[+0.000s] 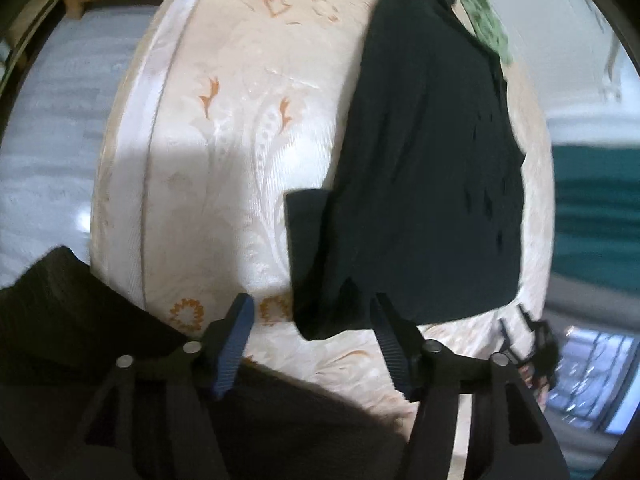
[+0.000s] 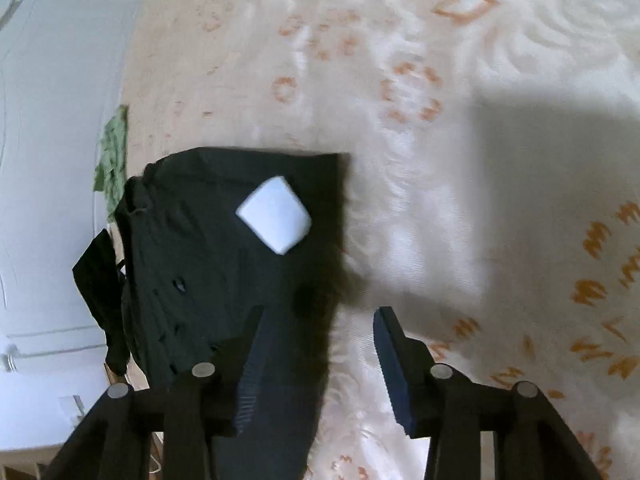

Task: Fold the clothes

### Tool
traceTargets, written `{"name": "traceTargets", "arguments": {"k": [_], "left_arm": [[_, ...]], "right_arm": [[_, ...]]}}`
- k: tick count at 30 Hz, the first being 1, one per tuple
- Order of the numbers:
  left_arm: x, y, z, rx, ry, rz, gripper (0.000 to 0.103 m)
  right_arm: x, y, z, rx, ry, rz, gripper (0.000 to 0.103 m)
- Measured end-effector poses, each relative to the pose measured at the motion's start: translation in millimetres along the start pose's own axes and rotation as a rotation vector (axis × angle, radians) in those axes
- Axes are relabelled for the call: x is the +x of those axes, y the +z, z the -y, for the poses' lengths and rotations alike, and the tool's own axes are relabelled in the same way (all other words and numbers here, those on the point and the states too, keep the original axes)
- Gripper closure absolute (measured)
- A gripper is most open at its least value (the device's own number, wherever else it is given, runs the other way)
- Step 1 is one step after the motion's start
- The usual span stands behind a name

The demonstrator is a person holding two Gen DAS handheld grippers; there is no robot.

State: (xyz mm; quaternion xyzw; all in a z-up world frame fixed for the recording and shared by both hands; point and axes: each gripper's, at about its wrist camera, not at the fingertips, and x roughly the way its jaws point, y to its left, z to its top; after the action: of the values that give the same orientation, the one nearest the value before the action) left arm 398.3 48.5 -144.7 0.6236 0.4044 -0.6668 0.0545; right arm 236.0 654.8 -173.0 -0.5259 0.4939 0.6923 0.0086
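Note:
A black garment lies folded on a cream mattress with an orange pattern. My left gripper hangs over the garment's near corner. Its jaws stand apart and the cloth's corner shows in the gap, untouched by the pads. In the right wrist view the same black garment carries a white label. My right gripper is open at the garment's near right edge, the left finger over the cloth and the right one over bare mattress. The right gripper also shows blurred in the left wrist view.
A green cloth lies past the garment's far end, at the mattress edge. Dark fabric fills the lower left of the left wrist view. The mattress's left side drops to a pale floor. Something teal stands to the right.

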Motion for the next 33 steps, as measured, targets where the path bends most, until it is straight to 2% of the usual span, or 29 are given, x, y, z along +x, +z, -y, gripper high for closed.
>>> {"name": "traceTargets", "arguments": {"k": [6,9,13,15,16,17,18,19,21,22,28,30,32,33], "left_arm": [[13.8,-0.2,-3.3,-0.103,0.029,-0.02,0.038],[26.9,-2.6,-2.8,-0.149,0.009,-0.054,0.038],[32.9,-0.8,1.8,-0.17,0.047,-0.038,0.038],[33.5,2.3,1.7,-0.189,0.053,-0.029,0.038],[33.7,3.6,2.1,-0.188,0.059,-0.026,0.038],[33.8,5.2,3.6,-0.173,0.067,-0.021,0.04],[33.3,6.8,5.7,-0.153,0.076,-0.016,0.049],[32.4,8.1,7.8,-0.136,0.078,-0.014,0.07],[30.3,11.1,14.2,-0.092,0.068,-0.012,0.086],[29.1,12.0,16.4,-0.076,0.069,-0.008,0.09],[10.0,12.2,23.1,0.005,0.037,0.018,0.094],[1.2,11.3,26.5,0.045,0.027,0.018,0.094],[-11.3,21.2,27.1,0.088,0.021,0.012,0.094],[-22.8,40.6,27.4,0.105,0.021,0.008,0.094]], "right_arm": [[19.5,0.1,-7.0,0.015,-0.017,-0.006,0.056],[27.9,-1.5,-5.0,0.039,-0.003,-0.013,0.056],[38.9,-1.7,-10.3,0.042,-0.005,-0.007,0.057],[39.9,-1.1,-9.0,0.051,0.005,-0.004,0.064],[41.4,-0.5,-8.5,0.06,0.014,-0.007,0.072],[43.3,0.1,-8.1,0.069,0.019,-0.013,0.084],[44.6,0.3,-7.5,0.077,0.019,-0.016,0.088],[44.8,0.1,-6.7,0.083,0.022,-0.015,0.092],[41.9,-1.5,-4.6,0.092,0.035,-0.003,0.095],[39.8,-2.6,-3.3,0.1,0.04,0.004,0.096],[10.1,-2.4,1.2,0.111,0.025,0.037,0.099],[-3.6,-1.5,3.4,0.093,-0.004,0.057,0.101],[-17.3,-0.3,6.8,0.077,-0.032,0.08,0.103],[-24.9,0.7,11.7,0.085,-0.034,0.091,0.103]]}}
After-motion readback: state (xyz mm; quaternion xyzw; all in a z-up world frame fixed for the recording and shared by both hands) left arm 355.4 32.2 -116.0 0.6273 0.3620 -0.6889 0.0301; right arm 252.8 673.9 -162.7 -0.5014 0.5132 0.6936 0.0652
